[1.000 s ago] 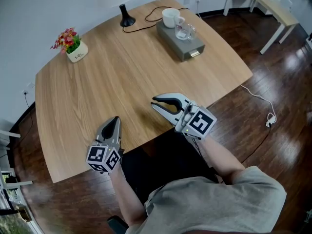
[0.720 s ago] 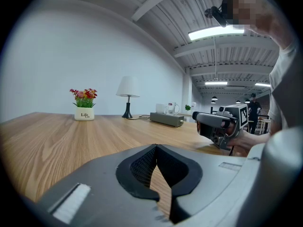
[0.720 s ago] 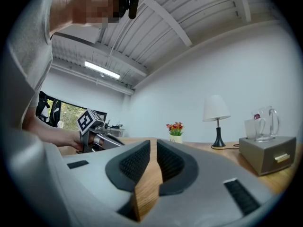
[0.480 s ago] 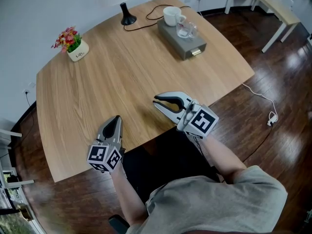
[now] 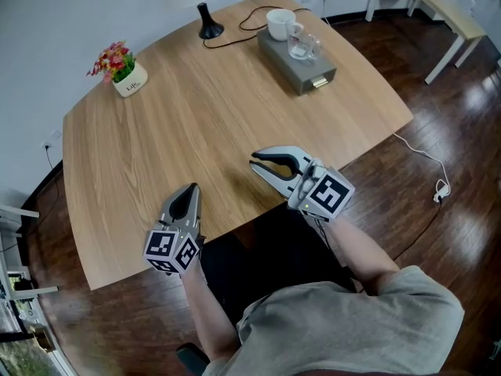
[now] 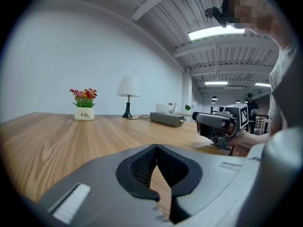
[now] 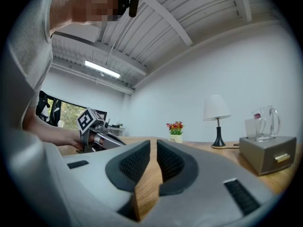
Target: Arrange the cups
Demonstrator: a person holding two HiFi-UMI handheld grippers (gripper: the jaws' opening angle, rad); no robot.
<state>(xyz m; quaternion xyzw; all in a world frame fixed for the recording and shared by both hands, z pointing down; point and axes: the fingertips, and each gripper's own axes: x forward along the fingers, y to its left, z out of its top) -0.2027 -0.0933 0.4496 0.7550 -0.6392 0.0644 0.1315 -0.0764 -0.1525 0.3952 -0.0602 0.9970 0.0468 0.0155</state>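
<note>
Before me spreads a pale wooden table (image 5: 196,131) on a dark plank floor (image 5: 438,116). At its far left corner I see a white pot of red and yellow flowers (image 5: 125,74). Far in the middle stands a black-footed lamp (image 5: 208,25), its black cord (image 5: 243,31) running right toward a grey drawer box (image 5: 311,70). A white cable (image 5: 427,167) lies on the floor at right.

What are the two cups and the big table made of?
The white cup looks like glazed ceramic: opaque, smooth, glossy. The clear cup looks like glass, since you see through it, though it may be plastic. The table shows light wood grain, maybe veneer.
</note>
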